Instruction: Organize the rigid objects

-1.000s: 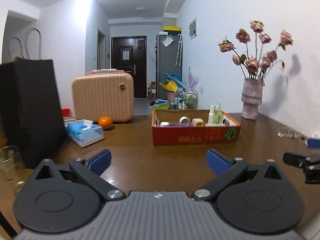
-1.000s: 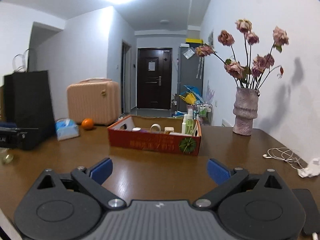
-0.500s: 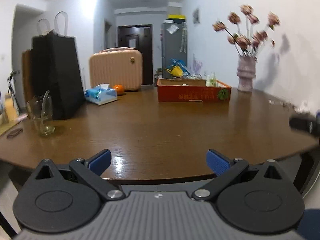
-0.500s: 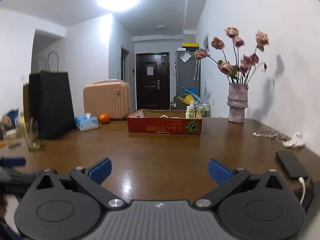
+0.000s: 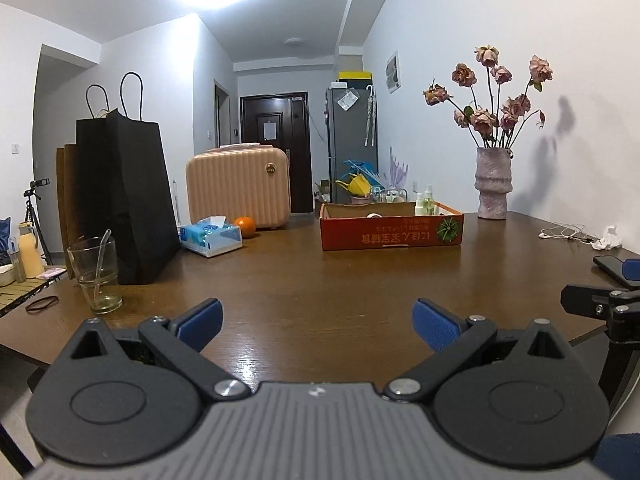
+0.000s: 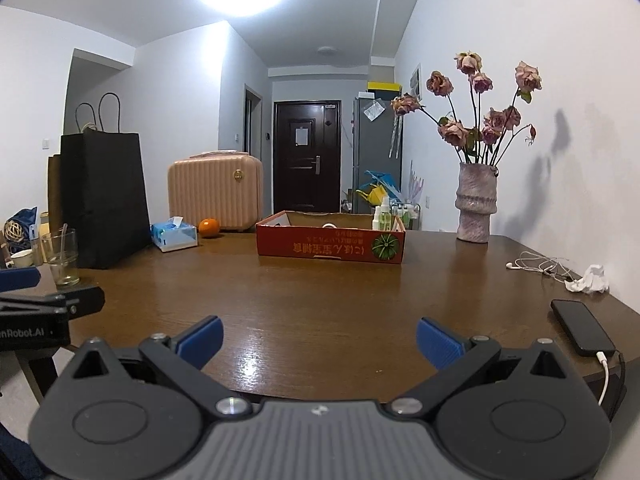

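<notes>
Since nothing lies between its blue pads, the left gripper (image 5: pixel 316 320) hangs spread wide and empty at the near edge of the table (image 5: pixel 320 292), probably pulled back to take in the whole scene; the box (image 5: pixel 392 224) sits well apart toward the far side, bottles (image 5: pixel 424 202) standing inside, likely gathered there as the sorting place. From the right wrist, the right gripper (image 6: pixel 318 338) is likewise splayed and empty, near a phone (image 6: pixel 582 332) lying loose at the table edge.

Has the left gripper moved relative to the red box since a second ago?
Yes. The left gripper has pulled back toward the near table edge: the red box, close in front a second ago, now sits far across the table.
</notes>
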`<state>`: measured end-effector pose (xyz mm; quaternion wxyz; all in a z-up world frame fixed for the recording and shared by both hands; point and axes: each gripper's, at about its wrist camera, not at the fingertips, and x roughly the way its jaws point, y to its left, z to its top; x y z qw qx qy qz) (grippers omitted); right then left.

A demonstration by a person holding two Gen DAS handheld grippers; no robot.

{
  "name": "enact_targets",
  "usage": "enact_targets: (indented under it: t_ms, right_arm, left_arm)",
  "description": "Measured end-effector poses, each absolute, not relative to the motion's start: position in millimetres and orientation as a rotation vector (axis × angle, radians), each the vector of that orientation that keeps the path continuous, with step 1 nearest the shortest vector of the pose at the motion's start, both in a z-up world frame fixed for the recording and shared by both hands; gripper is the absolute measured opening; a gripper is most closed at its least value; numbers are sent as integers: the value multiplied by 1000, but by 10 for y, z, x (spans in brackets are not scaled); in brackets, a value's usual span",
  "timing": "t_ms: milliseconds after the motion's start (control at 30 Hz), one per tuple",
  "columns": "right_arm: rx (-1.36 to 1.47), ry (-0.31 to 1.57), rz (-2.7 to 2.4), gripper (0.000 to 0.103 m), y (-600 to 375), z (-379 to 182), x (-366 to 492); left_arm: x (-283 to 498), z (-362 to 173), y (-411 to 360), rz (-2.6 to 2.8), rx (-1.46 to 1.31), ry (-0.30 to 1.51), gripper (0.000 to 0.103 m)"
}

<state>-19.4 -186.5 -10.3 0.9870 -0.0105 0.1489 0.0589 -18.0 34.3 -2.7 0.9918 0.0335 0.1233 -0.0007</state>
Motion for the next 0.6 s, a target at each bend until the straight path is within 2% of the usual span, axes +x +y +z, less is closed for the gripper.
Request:
enact_targets:
  t_ms: [600]
  right_arm:
    - [-6, 314, 129, 103, -1881, -118, -129]
  left_arm:
    - [-192, -53, 356, -7, 66, 257, 103]
